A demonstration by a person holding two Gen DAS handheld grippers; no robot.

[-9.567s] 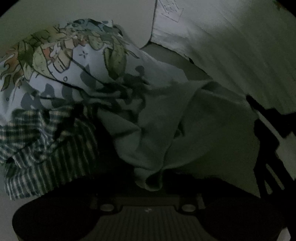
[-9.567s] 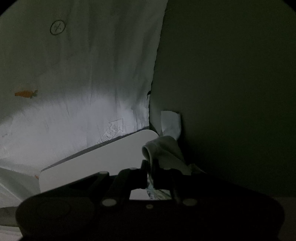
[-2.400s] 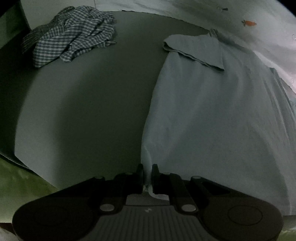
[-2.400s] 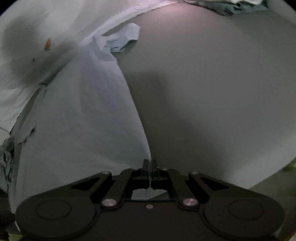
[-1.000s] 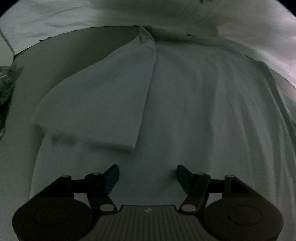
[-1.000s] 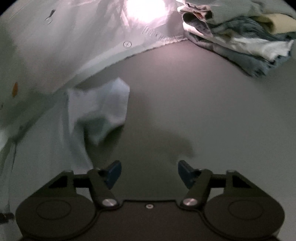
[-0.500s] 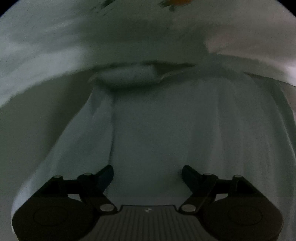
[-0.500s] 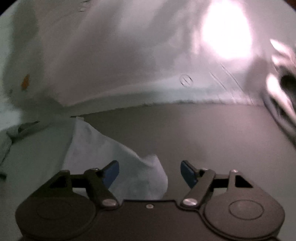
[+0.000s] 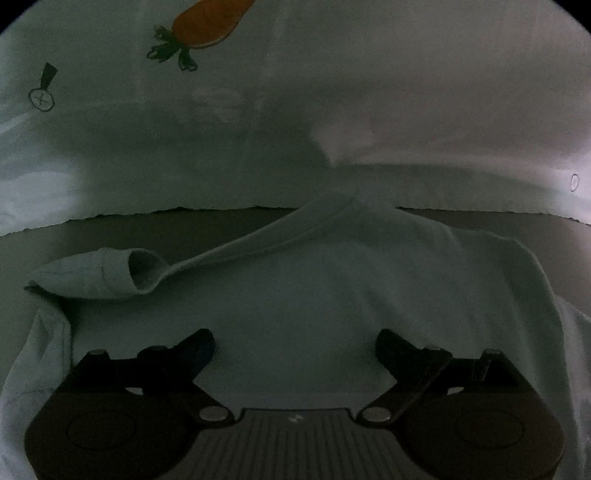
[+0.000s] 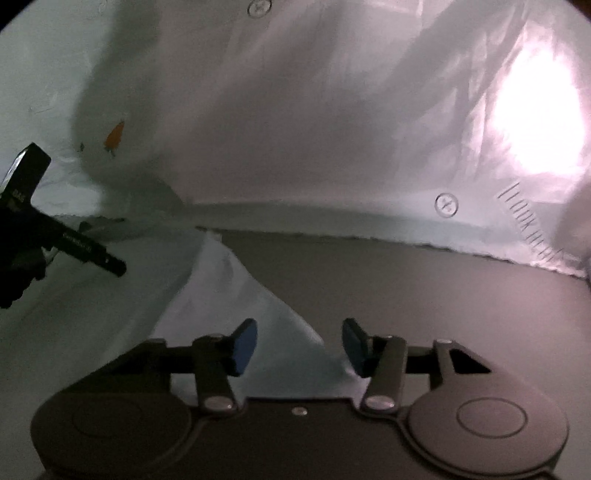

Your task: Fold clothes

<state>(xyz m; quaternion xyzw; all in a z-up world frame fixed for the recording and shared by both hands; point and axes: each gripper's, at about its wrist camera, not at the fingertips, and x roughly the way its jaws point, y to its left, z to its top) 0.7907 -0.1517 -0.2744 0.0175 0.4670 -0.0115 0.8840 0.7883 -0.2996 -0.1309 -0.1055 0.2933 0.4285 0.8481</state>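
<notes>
Both grippers' jaws spread; only right gripper, closing, straddles shirt sleeve, seemingly.

shirt: pale blue | table: grey | backdrop sheet: white (orange carrot print)

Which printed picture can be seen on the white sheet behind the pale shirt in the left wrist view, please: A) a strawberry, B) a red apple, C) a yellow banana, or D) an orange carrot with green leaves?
D: an orange carrot with green leaves is printed on the white sheet, above and behind the pale shirt that lies spread on the dark table.
</notes>
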